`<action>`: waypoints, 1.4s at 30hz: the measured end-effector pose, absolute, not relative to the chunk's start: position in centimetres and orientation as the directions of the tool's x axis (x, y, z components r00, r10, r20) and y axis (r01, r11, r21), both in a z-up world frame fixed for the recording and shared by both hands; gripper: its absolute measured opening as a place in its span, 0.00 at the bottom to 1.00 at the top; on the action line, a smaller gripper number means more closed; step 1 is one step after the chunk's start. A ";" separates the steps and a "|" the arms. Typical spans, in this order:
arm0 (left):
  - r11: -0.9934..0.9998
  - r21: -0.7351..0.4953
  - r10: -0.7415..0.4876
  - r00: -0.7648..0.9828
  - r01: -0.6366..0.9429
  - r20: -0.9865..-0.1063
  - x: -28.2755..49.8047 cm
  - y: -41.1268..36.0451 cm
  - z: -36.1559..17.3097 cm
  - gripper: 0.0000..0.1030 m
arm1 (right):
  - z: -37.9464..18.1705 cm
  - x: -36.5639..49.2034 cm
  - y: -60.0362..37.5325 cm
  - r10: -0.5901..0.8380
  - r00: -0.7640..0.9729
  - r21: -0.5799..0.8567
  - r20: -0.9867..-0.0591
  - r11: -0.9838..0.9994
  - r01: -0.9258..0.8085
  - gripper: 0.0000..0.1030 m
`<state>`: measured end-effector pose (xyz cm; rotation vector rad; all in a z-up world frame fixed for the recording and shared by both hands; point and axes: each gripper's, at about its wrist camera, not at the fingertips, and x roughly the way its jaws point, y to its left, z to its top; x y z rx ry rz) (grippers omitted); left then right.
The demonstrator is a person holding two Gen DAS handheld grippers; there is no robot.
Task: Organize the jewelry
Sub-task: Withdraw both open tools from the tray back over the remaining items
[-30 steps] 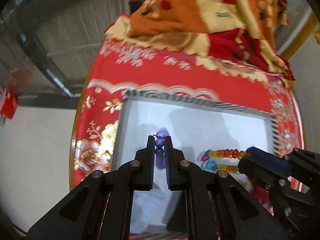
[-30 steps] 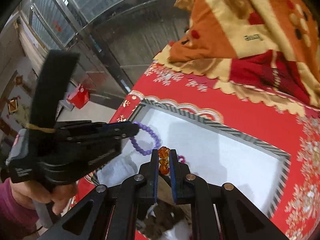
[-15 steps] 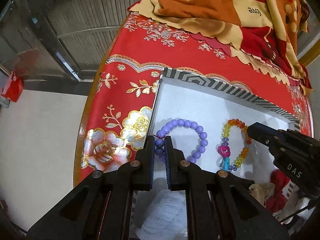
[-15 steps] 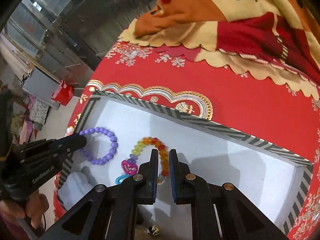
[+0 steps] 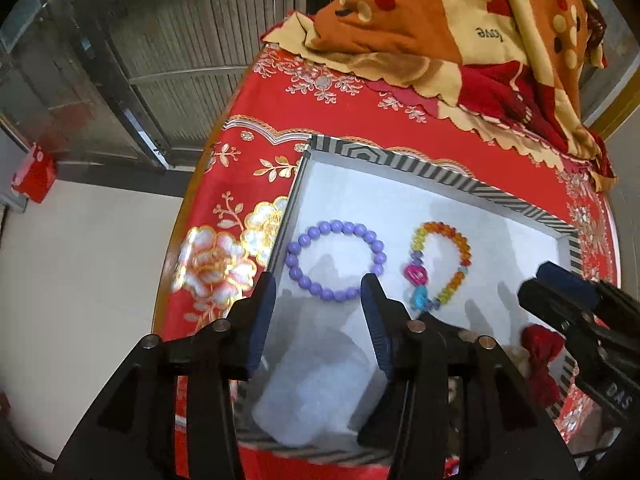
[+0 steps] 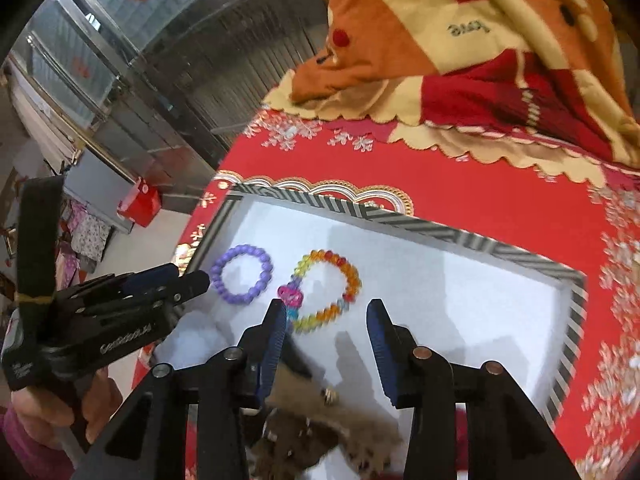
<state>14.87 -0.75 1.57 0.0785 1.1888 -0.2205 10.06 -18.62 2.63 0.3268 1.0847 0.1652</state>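
Both bracelets are down in the white tray, the one with the black-and-white striped rim, sitting on the red floral tablecloth. The purple bead bracelet lies flat as a round loop near the tray's left wall, and the multicoloured bead bracelet rests just beside it to the right, its pink and blue charms at the near end; the two loops are close, not touching.

The left gripper has just been opening: its blue-padded jaws now stand wide apart just short of the purple loop, nothing pinched between them. The right gripper has just been opening too, and its jaws are spread just short of the multicoloured bracelet, the left finger close by the pink charm, gripping nothing.

Something brown and furry lies at the tray's near end, along with a red tassel. An orange and red blanket is heaped at the table's far side.
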 end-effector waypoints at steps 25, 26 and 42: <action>0.975 -0.004 -0.102 0.432 0.221 -0.896 -1.0 -2.3 5.0 0.42 | 6.5 -6.5 -18.3 0.218 0.525 0.296 -0.823 0.953 0.068 0.39; 0.975 -0.005 -0.103 0.432 0.222 -0.896 -1.5 -2.3 5.0 0.42 | 6.5 -7.0 -18.3 0.216 0.524 0.295 -0.824 0.953 0.072 0.39; 0.968 0.006 -0.104 0.420 0.252 -0.901 -9.9 -3.1 4.9 0.42 | 6.4 -15.1 -18.6 0.196 0.521 0.290 -0.831 0.951 0.104 0.40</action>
